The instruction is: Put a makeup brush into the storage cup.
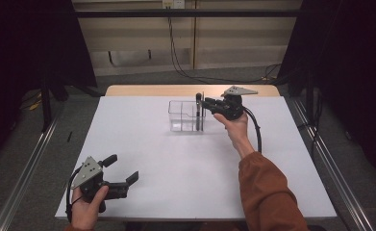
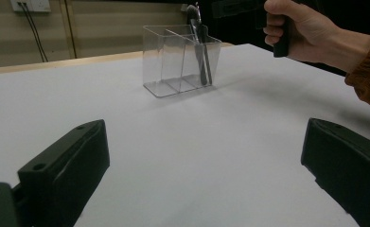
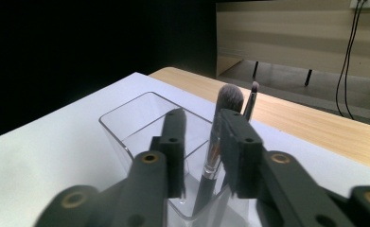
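placement step: right gripper (image 3: 201, 156) jaws slightly parted around brush (image 3: 220, 137) standing in clear organizer (image 1: 176, 115); left gripper (image 1: 120, 173) spread, idle. next, withdraw upward.

Your white surface (image 1: 176, 183) sits on a wood top whose far edge (image 1: 176, 90) shows. Grey floor (image 1: 142, 77) beyond, beige panelled wall (image 1: 137, 33) with a socket (image 1: 172, 4) and hanging cables (image 1: 176, 53). Black curtains (image 1: 27, 48) flank both sides.

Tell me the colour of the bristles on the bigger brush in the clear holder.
Grey bristles, paler at the tips; right gripper view shows them best.
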### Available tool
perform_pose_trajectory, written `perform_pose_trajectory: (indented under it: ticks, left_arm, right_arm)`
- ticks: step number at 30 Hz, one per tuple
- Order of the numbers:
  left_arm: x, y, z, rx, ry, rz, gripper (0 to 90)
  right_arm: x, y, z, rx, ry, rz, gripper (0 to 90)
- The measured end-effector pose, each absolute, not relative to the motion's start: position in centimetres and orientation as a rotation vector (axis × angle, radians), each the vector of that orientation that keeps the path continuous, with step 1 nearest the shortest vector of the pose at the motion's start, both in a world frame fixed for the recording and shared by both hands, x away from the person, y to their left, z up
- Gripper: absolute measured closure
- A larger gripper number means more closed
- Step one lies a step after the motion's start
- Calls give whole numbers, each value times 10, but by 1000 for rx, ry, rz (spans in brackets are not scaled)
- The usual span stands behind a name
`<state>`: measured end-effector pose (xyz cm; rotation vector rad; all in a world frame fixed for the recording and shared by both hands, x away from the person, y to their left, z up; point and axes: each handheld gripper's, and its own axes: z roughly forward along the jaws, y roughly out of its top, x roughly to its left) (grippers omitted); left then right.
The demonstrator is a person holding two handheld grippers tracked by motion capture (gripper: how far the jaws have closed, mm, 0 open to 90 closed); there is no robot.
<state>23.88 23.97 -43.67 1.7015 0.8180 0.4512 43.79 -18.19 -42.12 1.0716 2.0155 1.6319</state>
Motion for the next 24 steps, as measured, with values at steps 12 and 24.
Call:
perform_pose_trajectory:
  ticks: [12,24]
  left_arm:
    - [235,242,-436,1695,812,459,20]
    - [234,242,-436,1691,813,459,20]
  right_arm:
    - [423,-180,-424,1060,2023,1623,350]
    - [409,-182,-421,1063,2035,1629,35]
